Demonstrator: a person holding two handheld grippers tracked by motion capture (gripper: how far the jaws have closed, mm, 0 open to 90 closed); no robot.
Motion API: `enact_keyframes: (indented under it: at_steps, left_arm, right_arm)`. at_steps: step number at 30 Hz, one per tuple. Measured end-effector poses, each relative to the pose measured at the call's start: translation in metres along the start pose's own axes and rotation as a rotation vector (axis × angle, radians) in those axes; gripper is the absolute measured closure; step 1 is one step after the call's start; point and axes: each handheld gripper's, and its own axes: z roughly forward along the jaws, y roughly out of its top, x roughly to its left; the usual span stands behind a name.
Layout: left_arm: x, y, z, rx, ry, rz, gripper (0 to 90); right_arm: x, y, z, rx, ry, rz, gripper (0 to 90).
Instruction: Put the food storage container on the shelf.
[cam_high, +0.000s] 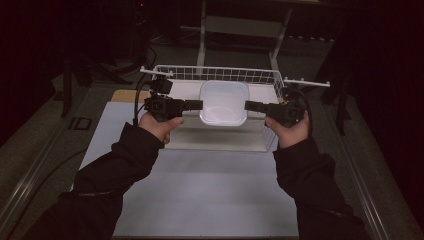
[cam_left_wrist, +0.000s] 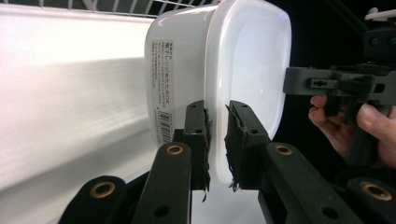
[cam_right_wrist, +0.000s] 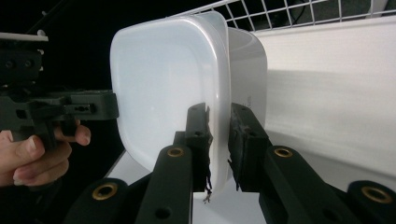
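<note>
A white plastic container (cam_high: 224, 102) with rounded corners hangs above the wire basket (cam_high: 215, 74), held from both sides. My left gripper (cam_high: 199, 104) is shut on its left rim; in the left gripper view the pads (cam_left_wrist: 203, 135) pinch the rim of the container (cam_left_wrist: 243, 56), and a printed label with a barcode (cam_left_wrist: 164, 93) shows on its side wall. My right gripper (cam_high: 248, 105) is shut on the opposite rim; in the right gripper view the container (cam_right_wrist: 163, 79) sits between its pads (cam_right_wrist: 240, 135), with the left gripper (cam_right_wrist: 112, 106) across it.
The white wire basket stands at the far end of a pale mat (cam_high: 200, 190) on the table. A white liner or tray (cam_high: 220, 137) lies inside the basket under the container. Dark floor and a table frame (cam_high: 240, 25) lie beyond.
</note>
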Motion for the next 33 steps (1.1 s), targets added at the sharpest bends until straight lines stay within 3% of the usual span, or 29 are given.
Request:
enact_keyframes:
  at_steps: [7, 14, 25, 27, 33]
  left_arm:
    - [0.012, 0.015, 0.01, 0.006, 0.033, -0.026, 77.7]
    - [0.025, 0.027, 0.02, 0.041, 0.032, -0.066, 77.3]
    - [0.038, 0.035, 0.034, 0.017, 0.034, -0.073, 72.3]
    - [0.04, 0.035, 0.038, 0.017, 0.029, -0.084, 69.4]
    - [0.048, 0.039, 0.043, 0.005, 0.014, -0.12, 67.5]
  right_arm:
    - [-0.006, 0.02, 0.016, 0.024, -0.026, 0.026, 78.3]
    - [-0.015, 0.033, 0.027, 0.045, -0.047, 0.061, 78.2]
    - [-0.024, 0.047, 0.04, 0.061, -0.067, 0.111, 74.6]
    - [-0.027, 0.049, 0.046, 0.066, -0.091, 0.118, 71.6]
    - [-0.034, 0.056, 0.055, 0.055, -0.098, 0.152, 70.9]
